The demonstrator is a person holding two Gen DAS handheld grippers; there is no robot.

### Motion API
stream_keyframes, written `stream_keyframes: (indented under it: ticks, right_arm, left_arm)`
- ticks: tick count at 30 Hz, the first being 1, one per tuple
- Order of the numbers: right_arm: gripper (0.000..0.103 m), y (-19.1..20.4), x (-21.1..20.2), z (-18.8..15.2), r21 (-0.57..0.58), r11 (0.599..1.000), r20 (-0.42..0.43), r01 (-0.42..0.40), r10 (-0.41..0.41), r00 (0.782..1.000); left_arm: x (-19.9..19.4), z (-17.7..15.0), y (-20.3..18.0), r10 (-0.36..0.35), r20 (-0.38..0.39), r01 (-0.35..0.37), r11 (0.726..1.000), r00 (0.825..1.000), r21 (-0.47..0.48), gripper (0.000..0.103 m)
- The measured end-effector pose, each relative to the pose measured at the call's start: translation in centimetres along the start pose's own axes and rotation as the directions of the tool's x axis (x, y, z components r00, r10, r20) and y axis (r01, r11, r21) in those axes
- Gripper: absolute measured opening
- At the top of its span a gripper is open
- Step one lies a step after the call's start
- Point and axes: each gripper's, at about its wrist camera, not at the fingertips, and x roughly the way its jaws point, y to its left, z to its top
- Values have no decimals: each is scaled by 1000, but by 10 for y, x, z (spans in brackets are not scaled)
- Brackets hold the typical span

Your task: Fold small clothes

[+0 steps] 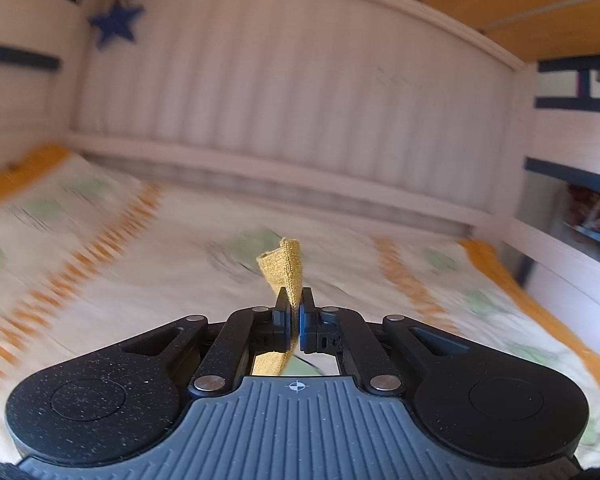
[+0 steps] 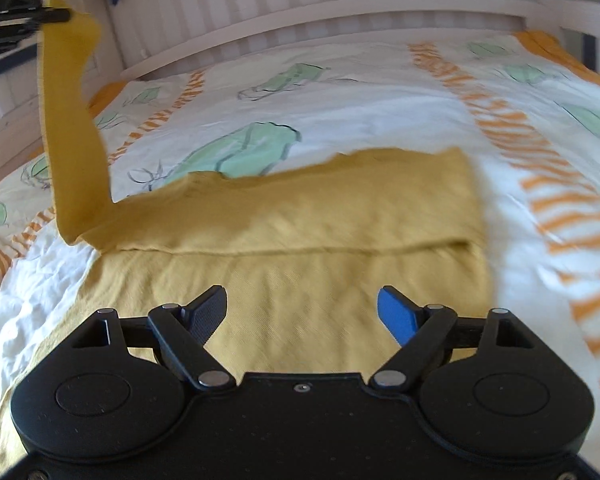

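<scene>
The right gripper (image 2: 302,312) hangs low over the mustard-yellow garment (image 2: 284,280), its black and blue fingers spread wide with only cloth below them and nothing pinched between. The garment lies flat on the bed cover (image 2: 380,92), with one layer folded over along a straight crease that runs across its middle. From its left end a long sleeve (image 2: 74,140) rises steeply off the bed, drawn up taut to the top left corner of the right wrist view, where the left gripper (image 2: 50,16) has it by the cuff.

In the left wrist view the left gripper (image 1: 295,316) is clamped tight on that cuff (image 1: 286,268): the ribbed yellow edge sticks up above the pressed-together pads, and more of the cloth shows below them. Beyond lies the bed cover (image 1: 180,280), white with green leaf prints and orange stripes, blurred here. Behind it stands a white slatted headboard (image 1: 284,92), with a blue star (image 1: 116,24) hanging at its left.
</scene>
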Motion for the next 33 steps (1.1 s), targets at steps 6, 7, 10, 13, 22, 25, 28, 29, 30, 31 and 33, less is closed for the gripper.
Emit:
stream_keyframes:
  ticks: [6, 7, 10, 13, 22, 25, 28, 29, 30, 31, 33]
  right_arm:
    - [84, -18, -20, -8, 20, 1000, 18, 10, -10, 1000]
    - [84, -20, -21, -9, 24, 1000, 15, 8, -8, 1000]
    - [84, -28, -24, -12, 26, 1000, 10, 6, -6, 1000]
    - [84, -32, -25, -13, 27, 1000, 9, 6, -6, 1000]
    - [84, -39, -17, 2, 39, 999, 43, -8, 6, 999]
    - [84, -40, -9, 15, 33, 999, 66, -16, 14, 998]
    - [84, -40, 6, 29, 14, 1000, 71, -14, 13, 997]
    - [84, -40, 11, 33, 8, 1000, 70, -16, 15, 997]
    - [84, -41, 17, 37, 3, 1000, 69, -16, 16, 998]
    - [84, -41, 23, 41, -4, 1000, 68, -14, 15, 998]
    - [84, -41, 35, 47, -16, 1000, 65, -9, 10, 998]
  left_arm:
    - [54, -67, -67, -76, -106, 77, 997, 992, 8, 3]
    - [59, -77, -76, -82, -123, 85, 996, 989, 15, 3]
    - [69, -99, -98, -108, -157, 119, 991, 982, 61, 5]
    - [67, -111, -112, -128, -180, 149, 983, 975, 110, 32]
    - [11, -123, -89, -101, -119, 130, 953, 988, 274, 56]
    - [2, -139, -59, 10, -155, 40, 948, 988, 317, 56]
    - [-3, -157, -17, 119, -202, -49, 945, 972, 322, 56]
    - [-3, -163, -4, 148, -219, -72, 944, 964, 321, 56]
    - [-4, -168, 9, 174, -237, -93, 943, 956, 319, 56]
    - [-4, -174, 22, 200, -251, -115, 941, 947, 319, 56]
    - [-6, -182, 46, 243, -275, -155, 939, 930, 308, 56]
